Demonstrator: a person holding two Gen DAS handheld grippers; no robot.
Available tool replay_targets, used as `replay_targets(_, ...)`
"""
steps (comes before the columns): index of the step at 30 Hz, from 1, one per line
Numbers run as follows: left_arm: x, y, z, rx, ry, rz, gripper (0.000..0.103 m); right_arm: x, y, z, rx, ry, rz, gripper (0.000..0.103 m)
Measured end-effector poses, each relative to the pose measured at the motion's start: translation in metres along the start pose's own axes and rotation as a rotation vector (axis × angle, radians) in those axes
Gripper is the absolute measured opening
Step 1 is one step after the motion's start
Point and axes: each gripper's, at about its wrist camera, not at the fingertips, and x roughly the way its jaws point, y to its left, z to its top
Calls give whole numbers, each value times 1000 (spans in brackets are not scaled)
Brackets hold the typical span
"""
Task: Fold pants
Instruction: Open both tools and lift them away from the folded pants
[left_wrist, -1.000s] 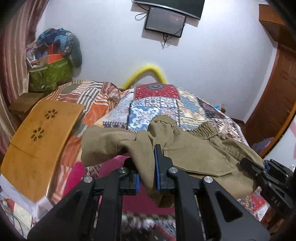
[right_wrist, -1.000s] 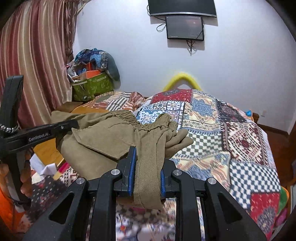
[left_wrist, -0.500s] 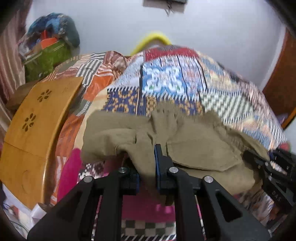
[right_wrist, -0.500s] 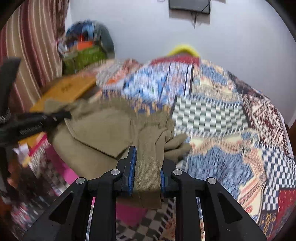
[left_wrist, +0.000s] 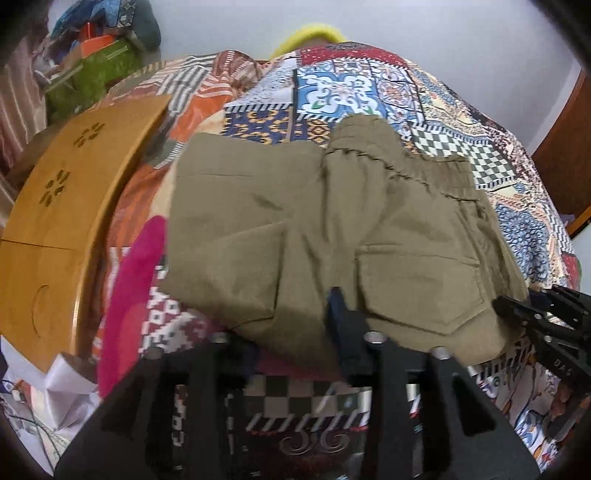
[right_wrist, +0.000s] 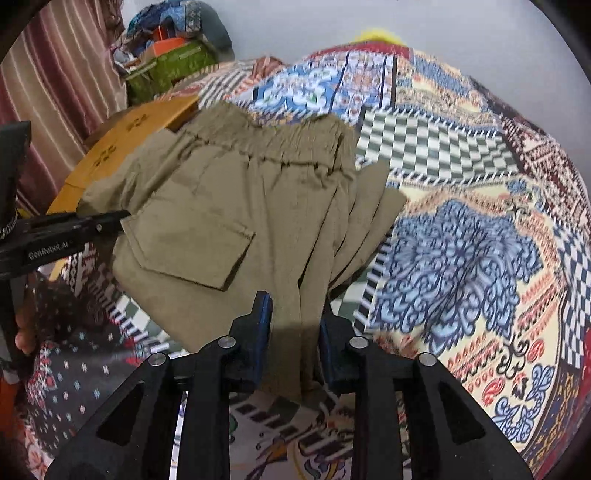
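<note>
The khaki pants (right_wrist: 236, 206) lie folded into a thick stack on the patchwork bedspread (right_wrist: 461, 240), at its near edge, with the elastic waistband on the far side and a back pocket facing up. The step in hand looks like setting down the last fold: the right gripper (right_wrist: 293, 332) pinches the near edge of the pants between its blue pads, with several cloth layers standing in the gap. The left gripper (left_wrist: 291, 332) sits at the near hem on the other side; cloth drapes over one finger and blur hides the contact, so I cannot tell whether it is clamped or loose. Next, by my reading, both tools need to let the cloth go and draw straight back toward the near edge of the bedspread, low and level, so the layers do not drag or spring open. Beyond the bedspread's far left corner stands a green bag (right_wrist: 170, 66) stuffed with mixed things, an orange item on top; what else it holds is too small to tell. A wooden board (left_wrist: 62, 221) lies along the bedspread's left side.
</note>
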Motion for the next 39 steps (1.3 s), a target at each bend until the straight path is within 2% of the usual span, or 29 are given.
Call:
replay_targets(2,-7,5,-2,-1,-2,3,49,-7,-2,-1,-3,7,3,27)
replay_targets(6,-30,16,-8,7,-19,7,50,-24,-10,0,14,8,15,27)
replay_targets(10,-55,23,-4,11,-68,43,50,-47,-13,8,19,-55,-10,30)
replay_targets(13,-63,29,9,-15,-102,30,50,-61,-9,22,42,-122,13,38)
replay_targets(15,-58,32,17,-31,-96,27,50,-59,-4,30,50,-131,33,38)
replay_targets(17,-40,33,25,-36,-58,36,50,-46,6,37,41,-113,46,38)
replay_targets(19,-17,37,26,-31,-12,101,50,-23,14,38,17,-71,24,38)
replay_targets(23,17,63,12,-81,72,169,50,13,19,25,-31,20,-13,38)
replay_targets(25,19,76,6,-112,77,150,50,16,14,19,-42,14,-14,37)
replay_targets(26,16,81,5,-130,68,133,50,15,12,17,-45,12,-20,35)
replay_targets(29,1,83,6,-124,21,175,50,2,9,17,-43,-12,-51,36)
replay_targets(31,-14,80,5,-118,-10,174,50,-13,7,17,-48,-43,-85,38)
replay_targets(34,-43,71,4,-115,-60,136,50,-42,0,17,-26,-95,-74,38)
replay_targets(39,-119,33,1,-72,-194,64,50,-107,-9,15,22,-206,-39,38)
